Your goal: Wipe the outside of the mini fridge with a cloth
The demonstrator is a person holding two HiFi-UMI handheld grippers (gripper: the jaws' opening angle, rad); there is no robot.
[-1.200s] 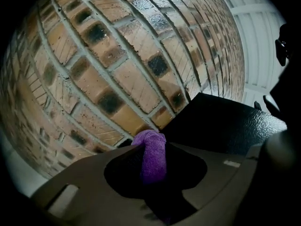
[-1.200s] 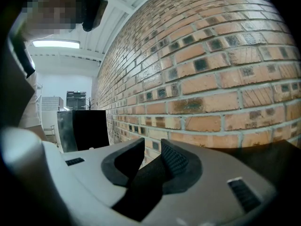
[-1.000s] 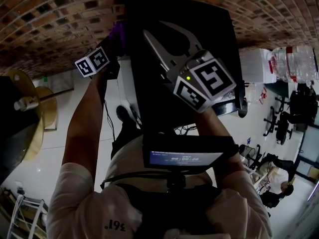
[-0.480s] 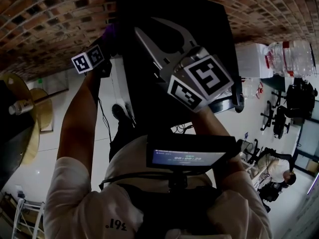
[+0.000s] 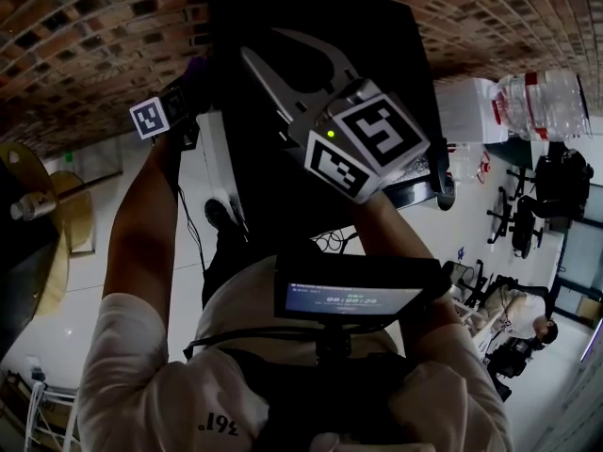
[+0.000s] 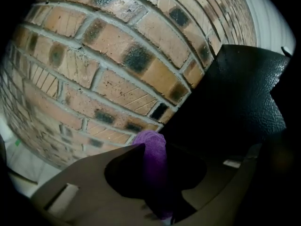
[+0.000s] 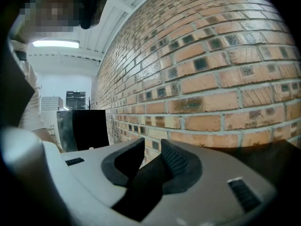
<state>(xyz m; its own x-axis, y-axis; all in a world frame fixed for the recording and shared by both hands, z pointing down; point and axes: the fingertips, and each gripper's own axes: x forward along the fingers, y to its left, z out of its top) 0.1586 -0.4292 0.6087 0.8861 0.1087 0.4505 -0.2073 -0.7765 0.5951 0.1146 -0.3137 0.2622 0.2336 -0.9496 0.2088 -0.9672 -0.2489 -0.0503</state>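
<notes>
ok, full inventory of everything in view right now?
mini fridge: one, black, against the wall, centre of head view
brick wall: one, red-brown, behind the fridge
cloth: one, purple, between the left gripper's jaws, beside the fridge's left side
water bottles: one pack, clear, right of the fridge
wooden reel: one, tan, far left
office chairs: several, black, far right
screen: one, black, at the person's chest
left gripper: one, grey, closed on the cloth
right gripper: one, grey, in front of the fridge, jaws slightly apart, empty
</notes>
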